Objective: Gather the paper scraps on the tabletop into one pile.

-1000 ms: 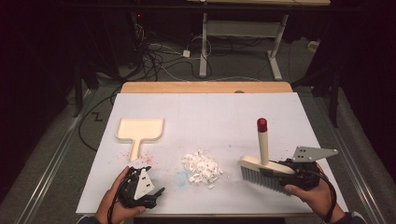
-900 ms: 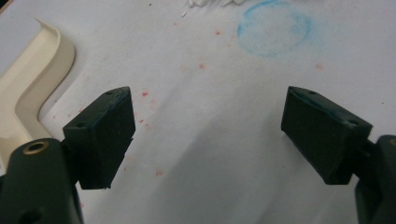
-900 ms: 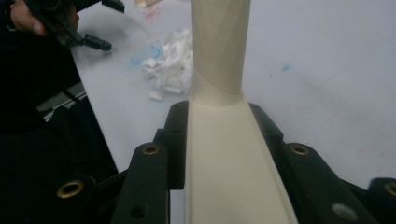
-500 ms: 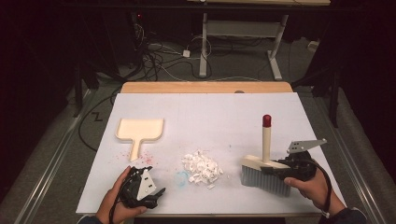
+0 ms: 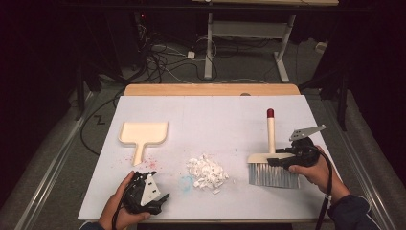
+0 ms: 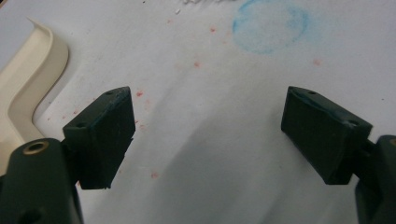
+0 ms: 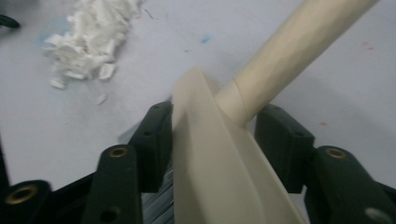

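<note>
Right gripper (image 5: 282, 160) loosening around brush (image 5: 271, 160), jaws just been opening.
Brush head sits between parted pads, right pad clear of it; brush lies on table (image 5: 230, 120) right of paper scraps (image 5: 207, 171). Left gripper (image 6: 205, 135) gapes, holding nothing.

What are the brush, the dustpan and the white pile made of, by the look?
Brush: cream handle and head, smooth and matte, probably plastic or painted wood; red tip; grey bristles, likely synthetic. Dustpan: cream, smooth moulded rim, looks like plastic. White pile: small torn scraps with ragged edges, likely paper or foam; too small to tell.
</note>
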`<state>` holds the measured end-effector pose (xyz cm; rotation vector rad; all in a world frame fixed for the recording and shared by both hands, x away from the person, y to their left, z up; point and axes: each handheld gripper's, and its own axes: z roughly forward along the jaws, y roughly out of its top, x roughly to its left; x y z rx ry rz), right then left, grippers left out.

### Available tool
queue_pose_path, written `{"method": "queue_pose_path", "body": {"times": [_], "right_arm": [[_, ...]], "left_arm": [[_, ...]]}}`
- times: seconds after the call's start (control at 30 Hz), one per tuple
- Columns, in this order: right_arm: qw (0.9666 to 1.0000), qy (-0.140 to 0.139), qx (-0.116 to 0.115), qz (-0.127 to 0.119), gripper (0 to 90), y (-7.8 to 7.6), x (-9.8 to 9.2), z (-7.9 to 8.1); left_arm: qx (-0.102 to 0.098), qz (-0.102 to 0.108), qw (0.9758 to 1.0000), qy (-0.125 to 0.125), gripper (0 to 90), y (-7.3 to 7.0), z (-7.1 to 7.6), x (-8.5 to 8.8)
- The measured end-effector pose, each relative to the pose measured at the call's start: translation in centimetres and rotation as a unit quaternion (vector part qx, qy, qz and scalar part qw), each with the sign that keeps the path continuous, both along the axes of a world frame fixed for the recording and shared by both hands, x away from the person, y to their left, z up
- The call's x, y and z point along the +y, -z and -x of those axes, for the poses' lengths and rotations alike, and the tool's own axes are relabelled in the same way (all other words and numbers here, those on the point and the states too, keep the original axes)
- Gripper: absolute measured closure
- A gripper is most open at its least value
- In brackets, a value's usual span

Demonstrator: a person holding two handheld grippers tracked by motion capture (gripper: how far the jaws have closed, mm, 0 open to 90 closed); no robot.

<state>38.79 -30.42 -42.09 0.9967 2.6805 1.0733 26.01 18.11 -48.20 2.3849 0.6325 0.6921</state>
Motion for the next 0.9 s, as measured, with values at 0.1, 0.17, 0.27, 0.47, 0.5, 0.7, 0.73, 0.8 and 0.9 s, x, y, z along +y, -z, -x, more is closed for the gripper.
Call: {"method": "queue_pose_path", "body": {"times": [0.1, 0.17, 0.27, 0.47, 0.5, 0.7, 0.73, 0.8, 0.9], "right_arm": [[0.9982, 0.027, -0.041, 0.034, 53.1, -0.4, -0.5, -0.5], [0.9968, 0.042, -0.055, 0.041, 52.9, -0.7, -1.1, -0.8], [0.9932, 0.064, -0.088, 0.043, 51.8, -1.3, -1.3, -0.5], [0.9824, 0.066, -0.172, 0.031, 45.3, -2.5, -0.3, 1.1], [0.9802, 0.064, -0.185, 0.027, 44.6, -2.8, 0.0, 1.5], [0.9647, 0.081, -0.251, 0.006, 32.8, -3.5, 1.4, 3.3], [0.9633, 0.082, -0.256, 0.001, 31.4, -3.5, 1.5, 3.6], [0.9597, 0.083, -0.268, -0.003, 29.2, -3.5, 1.7, 4.3], [0.9512, 0.097, -0.293, 0.001, 26.1, -3.2, 1.9, 5.4]], "left_arm": [[0.000, 0.000, 1.0000, 0.001, 16.9, 0.0, 0.0, 0.0], [0.000, -0.003, 1.0000, 0.002, 16.8, 0.0, -0.1, 0.0], [0.000, -0.001, 1.0000, 0.002, 16.8, 0.0, -0.1, 0.0], [-0.002, 0.001, 1.0000, 0.002, 16.8, -0.1, 0.0, 0.0], [-0.003, 0.001, 1.0000, 0.002, 16.8, -0.1, 0.0, 0.0], [-0.003, 0.012, 0.9999, -0.001, 16.8, -0.3, -0.1, 0.3], [-0.004, 0.014, 0.9999, -0.002, 16.8, -0.3, -0.1, 0.3], [-0.005, 0.017, 0.9998, -0.006, 16.8, -0.4, -0.2, 0.4], [-0.006, 0.024, 0.9996, -0.011, 16.8, -0.5, -0.3, 0.4]]}}
